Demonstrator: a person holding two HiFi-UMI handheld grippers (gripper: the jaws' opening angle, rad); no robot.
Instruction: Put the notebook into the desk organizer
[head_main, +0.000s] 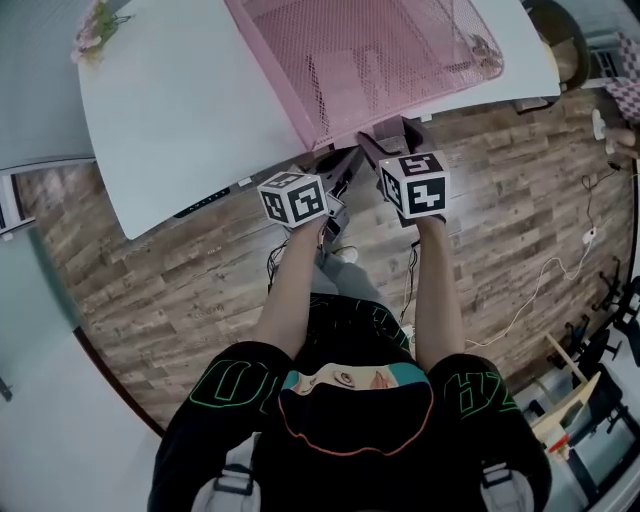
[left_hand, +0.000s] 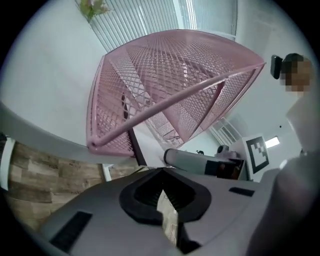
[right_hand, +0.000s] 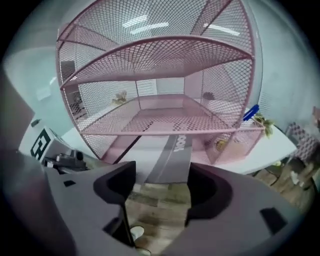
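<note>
The pink mesh desk organizer (head_main: 370, 50) (left_hand: 165, 75) (right_hand: 160, 75) stands on the white table (head_main: 180, 110) with its open side facing me. In the right gripper view a grey notebook (right_hand: 167, 155) with white print lies flat under the lowest shelf, its near end sticking out to the table's edge. My right gripper (right_hand: 162, 175) (head_main: 398, 132) is open wide, and the notebook's near end lies between its tips without touching the pads. My left gripper (left_hand: 161, 171) (head_main: 345, 172) is beside it at the organizer's left front corner. Its jaws are shut and I see nothing between them.
A small plant (head_main: 95, 30) sits at the table's far left corner. Another plant (right_hand: 262, 122) and a blue pen (right_hand: 250, 112) are by the organizer's right side. Wooden floor (head_main: 180, 280) lies below the table edge, with cables (head_main: 560, 270) at the right. A person (left_hand: 300, 115) stands beyond.
</note>
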